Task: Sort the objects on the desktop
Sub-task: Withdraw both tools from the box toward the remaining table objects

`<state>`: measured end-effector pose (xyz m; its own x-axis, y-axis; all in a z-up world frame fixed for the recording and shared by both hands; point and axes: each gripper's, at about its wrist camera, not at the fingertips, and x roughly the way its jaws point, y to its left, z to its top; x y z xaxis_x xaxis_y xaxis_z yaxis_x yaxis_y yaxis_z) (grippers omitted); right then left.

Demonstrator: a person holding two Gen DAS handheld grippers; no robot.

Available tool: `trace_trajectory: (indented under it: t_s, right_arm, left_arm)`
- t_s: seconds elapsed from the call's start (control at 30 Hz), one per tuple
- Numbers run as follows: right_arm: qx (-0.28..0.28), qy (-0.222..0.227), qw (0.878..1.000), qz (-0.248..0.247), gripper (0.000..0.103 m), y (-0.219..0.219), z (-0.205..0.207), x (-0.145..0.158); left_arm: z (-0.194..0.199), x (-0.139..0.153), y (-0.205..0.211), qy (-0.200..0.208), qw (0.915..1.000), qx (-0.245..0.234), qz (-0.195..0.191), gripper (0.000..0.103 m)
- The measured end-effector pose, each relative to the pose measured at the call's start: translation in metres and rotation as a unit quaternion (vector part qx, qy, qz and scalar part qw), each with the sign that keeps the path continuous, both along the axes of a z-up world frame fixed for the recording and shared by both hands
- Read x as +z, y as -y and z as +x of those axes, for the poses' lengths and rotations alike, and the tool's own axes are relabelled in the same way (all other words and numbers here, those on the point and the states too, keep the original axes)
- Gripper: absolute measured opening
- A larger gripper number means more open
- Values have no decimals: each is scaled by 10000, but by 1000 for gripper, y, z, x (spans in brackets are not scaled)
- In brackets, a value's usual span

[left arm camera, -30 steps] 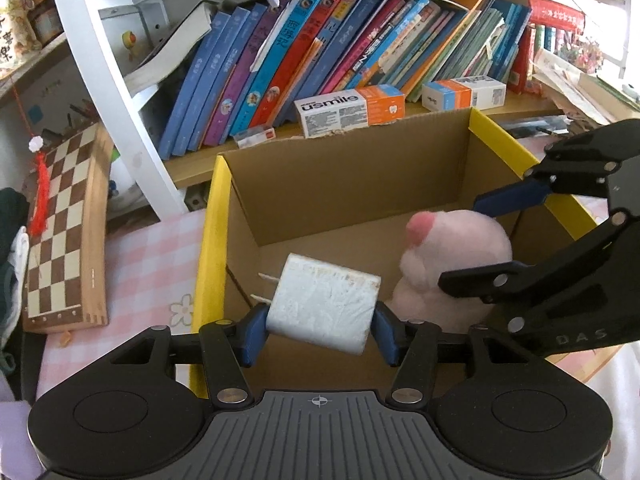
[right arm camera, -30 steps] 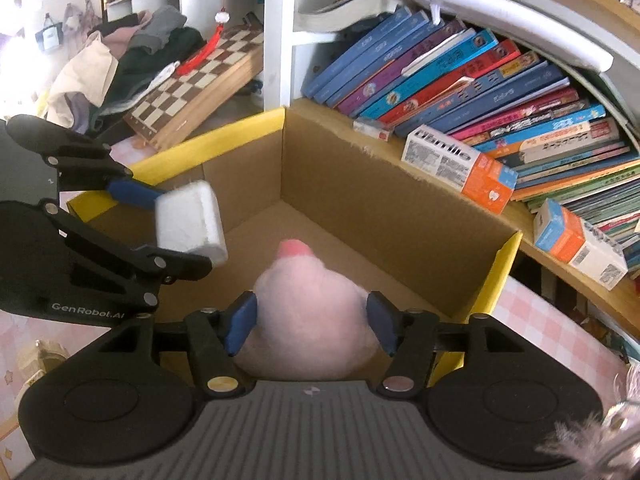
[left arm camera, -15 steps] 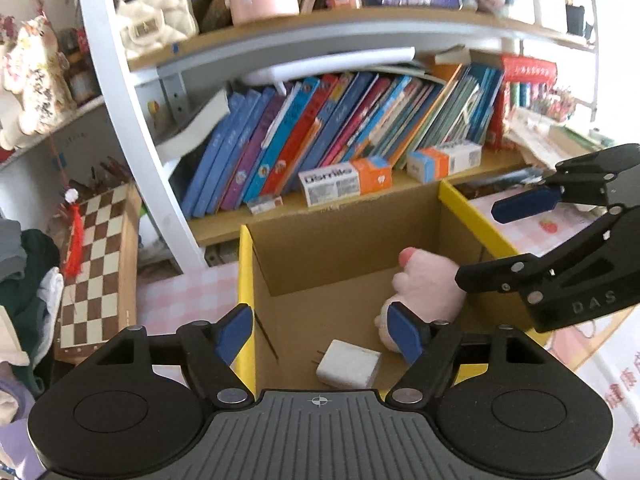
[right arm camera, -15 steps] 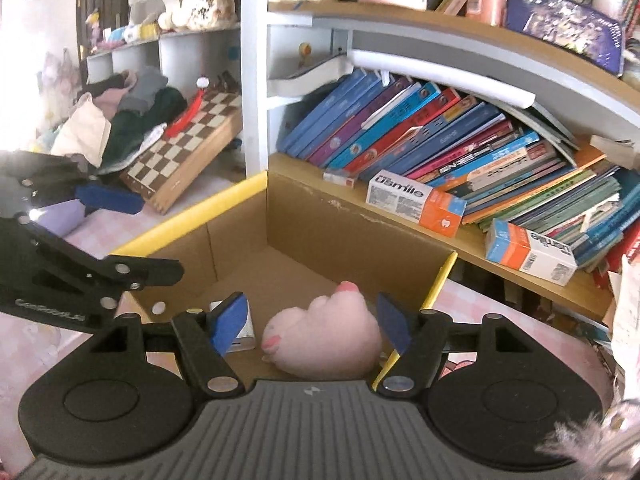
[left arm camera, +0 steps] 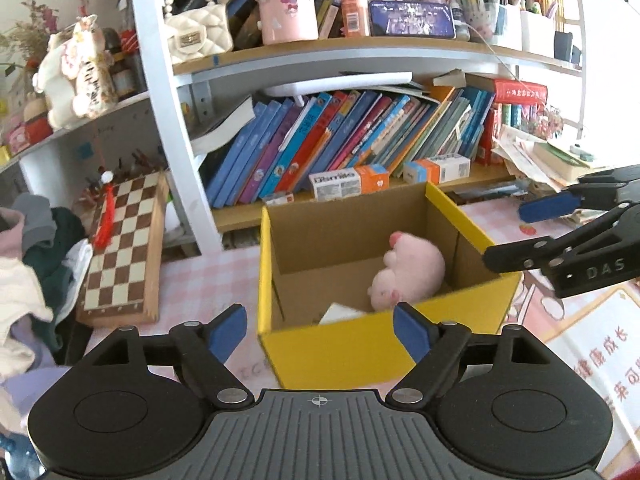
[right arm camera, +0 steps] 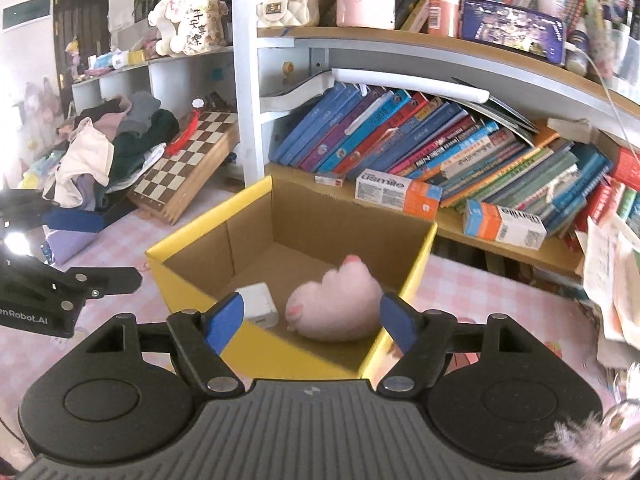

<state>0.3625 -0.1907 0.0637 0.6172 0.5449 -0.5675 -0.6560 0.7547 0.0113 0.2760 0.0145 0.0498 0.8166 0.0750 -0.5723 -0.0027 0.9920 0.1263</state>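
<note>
A yellow-rimmed cardboard box (right arm camera: 208, 236) sits on the pink checked table before a crowded bookshelf (right arm camera: 440, 148). Inside lie a pink plush toy (right arm camera: 334, 304) and, beside it, a white block (right arm camera: 258, 300). My left gripper (left arm camera: 320, 330) and right gripper (right arm camera: 310, 322) have just been opening; both stand wide, empty. The plush looks soft and light: I'd squeeze its middle. The block seems stiff: grip its flat sides.
</note>
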Motion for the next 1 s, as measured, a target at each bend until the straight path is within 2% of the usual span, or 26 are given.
trace_trajectory:
  t_s: [0.37,0.8,1.0]
  right_arm:
    - [-371,-254,9986,-288,79,20,-53,-30]
    - [-782,-682,9937,-419,83,41,-93,-57]
    - [-884,-876,9898,-697,85,40,-101,-72]
  left_arm:
    - [-40,-16,-10,-232,9992,257,-186,86]
    - [-68,-39,-2,-581,9982,134,-112,86]
    - [-75,-47,1,-713,9974,79,-56,87]
